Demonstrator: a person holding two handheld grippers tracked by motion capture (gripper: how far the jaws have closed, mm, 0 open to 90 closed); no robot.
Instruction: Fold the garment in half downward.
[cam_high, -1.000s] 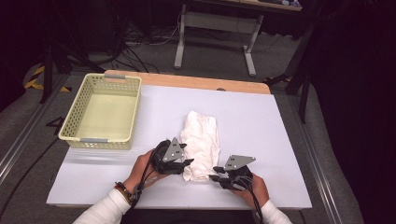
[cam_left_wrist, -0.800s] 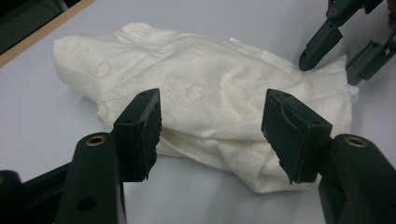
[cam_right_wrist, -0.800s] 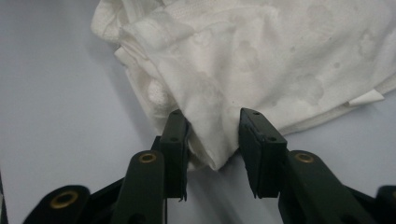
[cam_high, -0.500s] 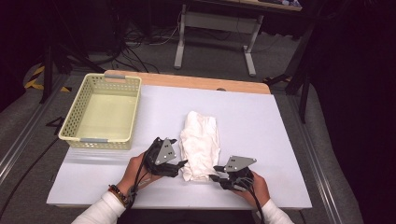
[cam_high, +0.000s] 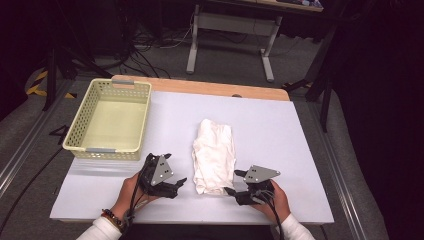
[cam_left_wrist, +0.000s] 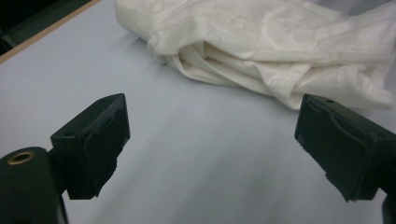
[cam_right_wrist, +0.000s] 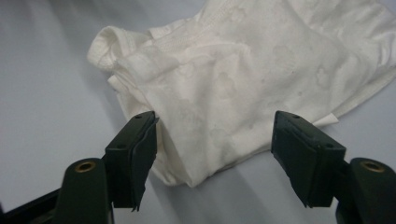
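Lying folded, white patterned cloth (cam_high: 214, 155)

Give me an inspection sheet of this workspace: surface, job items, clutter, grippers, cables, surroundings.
Surface: pale sheet over a wooden table.
Job's things: folded white cloth lying mid-table.
Clutter: yellow basket at the left, nothing seen inside.
Grippers: left gripper jaws just opened, off the cloth; right gripper jaws just opened, cloth corner between them, pads not pressing.
Cables: black cable trailing from the right gripper.
Surroundings: dark floor, desk frame behind.
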